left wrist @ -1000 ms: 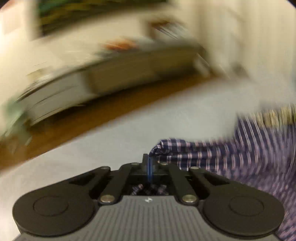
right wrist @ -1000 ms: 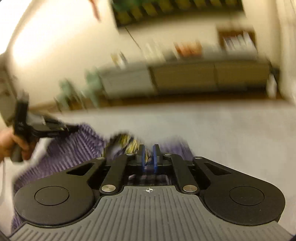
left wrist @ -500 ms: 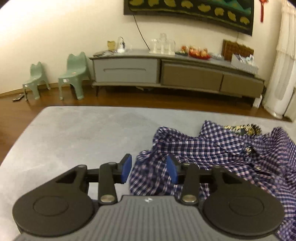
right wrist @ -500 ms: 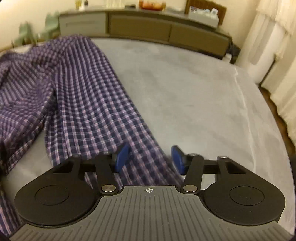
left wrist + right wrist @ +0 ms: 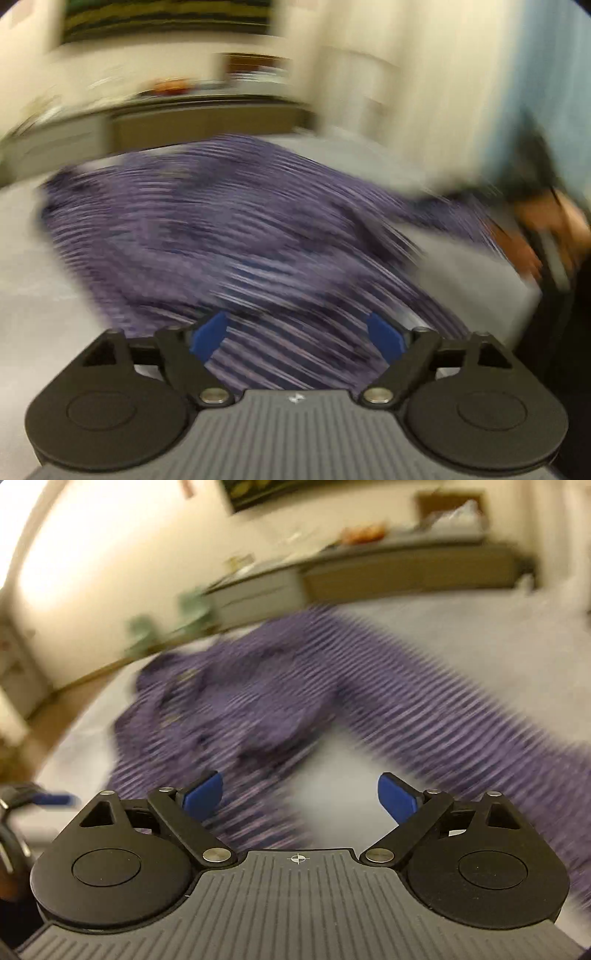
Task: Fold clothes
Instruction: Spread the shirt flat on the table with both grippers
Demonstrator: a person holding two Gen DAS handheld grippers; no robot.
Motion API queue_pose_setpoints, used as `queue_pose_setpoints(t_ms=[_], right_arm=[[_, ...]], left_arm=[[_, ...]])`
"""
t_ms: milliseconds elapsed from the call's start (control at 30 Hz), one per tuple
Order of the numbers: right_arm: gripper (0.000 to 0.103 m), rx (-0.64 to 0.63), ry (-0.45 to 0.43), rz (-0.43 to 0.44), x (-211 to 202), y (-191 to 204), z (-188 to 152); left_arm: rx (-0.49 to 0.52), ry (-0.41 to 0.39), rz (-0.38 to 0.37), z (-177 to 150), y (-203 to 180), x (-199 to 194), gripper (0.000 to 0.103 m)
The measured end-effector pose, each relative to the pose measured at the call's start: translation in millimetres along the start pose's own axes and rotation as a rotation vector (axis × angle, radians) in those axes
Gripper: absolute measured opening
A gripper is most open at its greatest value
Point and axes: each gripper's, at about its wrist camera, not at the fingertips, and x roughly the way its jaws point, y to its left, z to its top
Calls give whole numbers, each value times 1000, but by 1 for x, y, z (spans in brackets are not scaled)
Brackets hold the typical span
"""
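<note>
Item: purple checked shirt [image 5: 266, 709], lying spread but rumpled on the grey table [image 5: 461, 627], body bunched toward the far left, one sleeve [image 5: 461, 720] running to the near right. Both views are smeared, so seams and collar cannot be made out.

Your left gripper [image 5: 297, 334]: blue pads wide apart and opening, hanging over the near part of the cloth, nothing pinched.

Your right gripper [image 5: 299, 799]: pads wide apart and opening, above the bare wedge of table between body and sleeve, nothing held.

Your right hand [image 5: 543, 236]: seen at the right edge of the left view, near the sleeve's end.

Background: sideboard [image 5: 406, 572] and small green chairs [image 5: 166, 620] against the far wall.

Risks, as judged: closing while the view is this blurred may catch two layers, or a fold instead of an edge, and set the crease crooked. The bunched body may drag and re-wrinkle if you pull before flattening it. The sleeve lies close to the near table edge and might slide off.
</note>
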Motion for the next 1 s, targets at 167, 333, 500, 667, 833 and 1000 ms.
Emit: queue_pose_setpoints(t_ms=[167,333,500,667,833,1000], right_arm=[[26,-137,125,-86,31,22,-29],[1,-76,26,-126,1,6,-30],[1,110,-44,-167,-23,-16,-45],[2,92,-13,-211,-30,-5,-67],[2,246,-100,-42,-62,-6,-86],[1,465,-235,18,-116,-22,-128]], left_arm=[[246,11,178,-31,-54,40,75],[-1,2,322,-44,-3,1,3],[-374,-59,497,-75,61,-82,3],[-580,-72,491,-97,91,-130,7],[-515,-116,502,-82,75,-122,4],[-458,-63,385,-76,76,-125,6]])
